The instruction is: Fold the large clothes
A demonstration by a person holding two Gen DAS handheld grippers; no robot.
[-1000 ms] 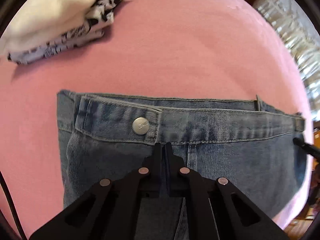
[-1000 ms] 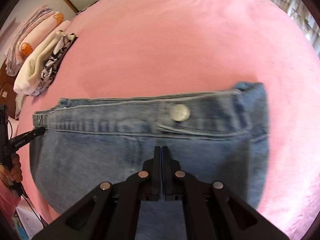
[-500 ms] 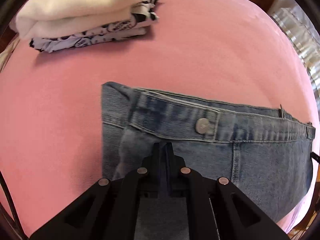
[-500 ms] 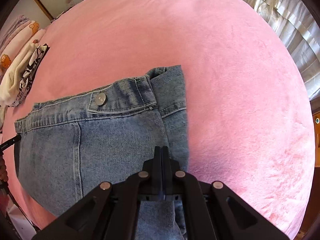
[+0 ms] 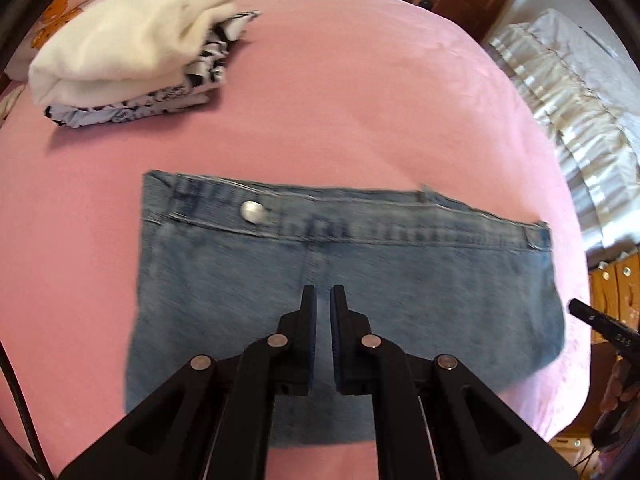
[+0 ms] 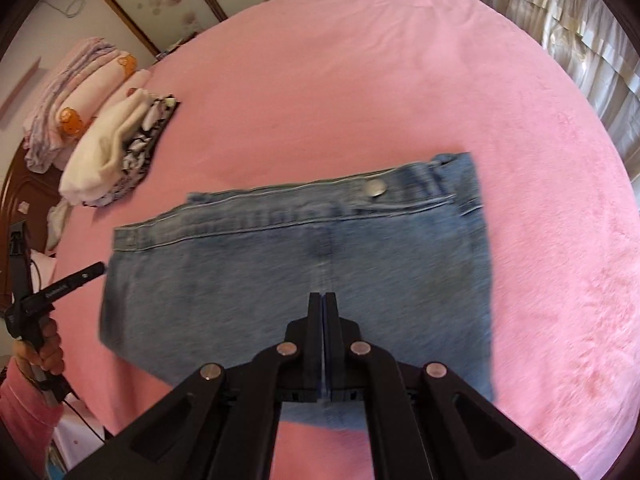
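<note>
Blue jeans [image 5: 400, 280] lie folded into a flat rectangle on the pink bed cover [image 5: 360, 100]. The waistband and its metal button [image 5: 253, 212] are at the far edge. My left gripper [image 5: 322, 296] hovers above the middle of the denim, shut but for a thin slit, holding nothing. In the right wrist view the same jeans [image 6: 240, 280] and button [image 6: 375, 188] show, with my right gripper [image 6: 323, 300] above them, shut and empty. Each view catches the other gripper at the jeans' side edge: the right gripper [image 5: 600, 320] and the left gripper [image 6: 72, 280], held by a hand [image 6: 44, 344].
A stack of folded clothes [image 5: 132, 52], white on top of black-and-white print, sits at the far left of the bed. Pink bedding [image 6: 80, 96] is piled behind it by a wooden headboard. Pale curtains [image 6: 580, 20] hang along the right, and wooden furniture [image 5: 612, 280] stands nearby.
Both grippers have lifted up and away from the denim, so the whole folded jeans now show. The jeans lie still on the bed.
</note>
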